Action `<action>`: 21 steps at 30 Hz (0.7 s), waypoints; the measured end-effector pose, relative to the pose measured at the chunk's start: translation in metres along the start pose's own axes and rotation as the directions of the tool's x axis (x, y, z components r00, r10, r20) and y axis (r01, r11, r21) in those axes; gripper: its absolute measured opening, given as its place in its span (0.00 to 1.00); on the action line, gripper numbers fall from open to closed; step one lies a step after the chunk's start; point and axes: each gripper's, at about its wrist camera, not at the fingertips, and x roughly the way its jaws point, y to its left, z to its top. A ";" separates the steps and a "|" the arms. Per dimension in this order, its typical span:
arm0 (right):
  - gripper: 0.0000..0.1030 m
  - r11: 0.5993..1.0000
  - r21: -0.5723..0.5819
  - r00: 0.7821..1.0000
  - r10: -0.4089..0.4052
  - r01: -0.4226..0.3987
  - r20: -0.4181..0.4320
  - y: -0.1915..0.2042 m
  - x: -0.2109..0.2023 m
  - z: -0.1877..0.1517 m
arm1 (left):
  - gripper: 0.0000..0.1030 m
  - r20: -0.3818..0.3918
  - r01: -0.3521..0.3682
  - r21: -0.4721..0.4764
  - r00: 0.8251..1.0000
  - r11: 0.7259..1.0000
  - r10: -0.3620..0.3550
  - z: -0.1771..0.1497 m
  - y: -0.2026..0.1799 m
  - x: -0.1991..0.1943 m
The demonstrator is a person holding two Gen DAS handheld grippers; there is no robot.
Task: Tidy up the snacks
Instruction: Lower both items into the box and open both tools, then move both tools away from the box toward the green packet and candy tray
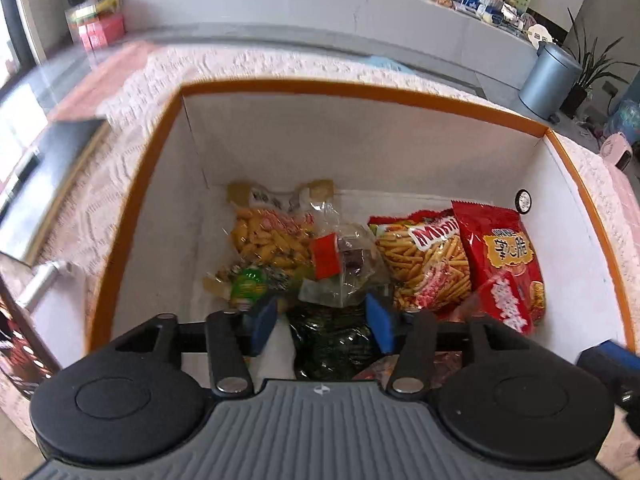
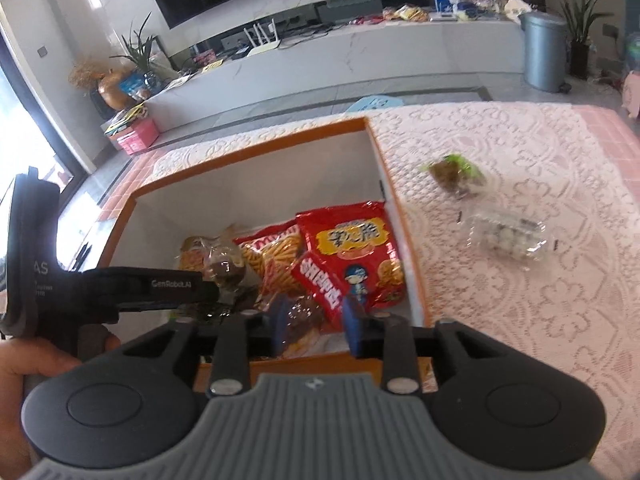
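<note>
Both our claws hang apart, gripping nothing: left gripper (image 1: 322, 326), right gripper (image 2: 316, 330) over the orange-rimmed box (image 1: 360, 94). Next we should reach the clear-wrapped snack (image 2: 506, 238), right of frame, squeezing gently.

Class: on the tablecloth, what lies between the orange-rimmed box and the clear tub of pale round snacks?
Nothing: bare lace tablecloth separates box and tub, in the right wrist view.
</note>
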 end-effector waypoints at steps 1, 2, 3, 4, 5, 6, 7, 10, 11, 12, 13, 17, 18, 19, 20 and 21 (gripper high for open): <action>0.32 1.000 -0.006 1.000 -0.004 0.004 0.007 0.001 -0.002 0.000 | 0.63 0.026 -0.009 0.017 1.000 1.000 0.009 -0.002 -0.002 -0.004; 0.36 1.000 -0.014 1.000 -0.009 0.010 0.017 0.001 -0.006 0.000 | 0.64 0.048 -0.013 0.028 0.999 1.000 0.011 -0.003 -0.004 -0.007; 0.40 1.000 -0.022 1.000 -0.015 0.016 0.027 0.001 -0.009 -0.001 | 0.65 0.076 -0.012 0.038 0.997 0.999 0.009 -0.004 -0.006 -0.012; 0.41 0.999 -0.033 0.999 -0.024 0.025 0.040 0.001 -0.013 -0.001 | 0.66 0.098 -0.008 0.045 0.995 0.999 0.003 -0.005 -0.007 -0.015; 0.42 0.999 -0.043 0.998 -0.032 0.034 0.053 0.001 -0.016 -0.002 | 0.67 0.123 -0.002 0.052 0.992 0.999 -0.005 -0.006 -0.009 -0.020; 0.45 0.998 -0.051 0.997 -0.039 0.043 0.063 0.002 -0.019 -0.002 | 0.67 0.143 0.003 0.057 0.990 0.998 -0.011 -0.006 -0.010 -0.024; 0.46 0.996 -0.063 0.996 -0.051 0.056 0.076 0.001 -0.023 -0.003 | 0.67 0.164 0.009 0.061 0.986 0.998 -0.019 -0.006 -0.012 -0.028; 0.51 0.992 -0.089 0.991 -0.075 0.085 0.114 -0.001 -0.035 -0.006 | 0.68 0.202 0.024 0.069 0.979 0.997 -0.037 -0.009 -0.018 -0.040; 0.53 0.991 -0.096 0.988 -0.082 0.094 0.128 -0.002 -0.039 -0.007 | 0.69 0.213 0.035 0.071 0.976 0.997 -0.049 -0.010 -0.020 -0.044; 0.56 0.989 -0.101 0.986 -0.089 0.104 0.142 -0.003 -0.044 -0.008 | 0.70 0.221 0.046 0.074 0.973 0.996 -0.061 -0.011 -0.023 -0.049; 0.57 0.988 -0.105 0.983 -0.095 0.112 0.155 -0.005 -0.048 -0.010 | 0.70 0.229 0.056 0.080 0.971 0.995 -0.073 -0.012 -0.027 -0.053; 0.60 0.987 -0.092 0.976 -0.115 0.134 0.187 -0.018 -0.062 -0.014 | 0.71 0.255 0.086 0.140 0.959 0.986 -0.119 -0.020 -0.048 -0.069; 0.60 0.987 -0.083 0.974 -0.117 0.135 0.192 -0.021 -0.065 -0.014 | 0.71 0.257 0.093 0.157 0.957 0.983 -0.131 -0.023 -0.053 -0.072; 0.60 0.988 -0.075 0.973 -0.120 0.137 0.196 -0.025 -0.068 -0.015 | 0.72 0.255 0.101 0.181 0.956 0.978 -0.146 -0.026 -0.060 -0.075; 0.61 0.988 -0.064 0.972 -0.125 0.140 0.200 -0.030 -0.071 -0.016 | 0.73 0.250 0.107 0.202 0.956 0.974 -0.157 -0.028 -0.065 -0.077; 0.62 0.988 -0.057 0.970 -0.131 0.145 0.203 -0.034 -0.073 -0.017 | 0.75 0.243 0.114 0.225 0.955 0.968 -0.169 -0.031 -0.072 -0.080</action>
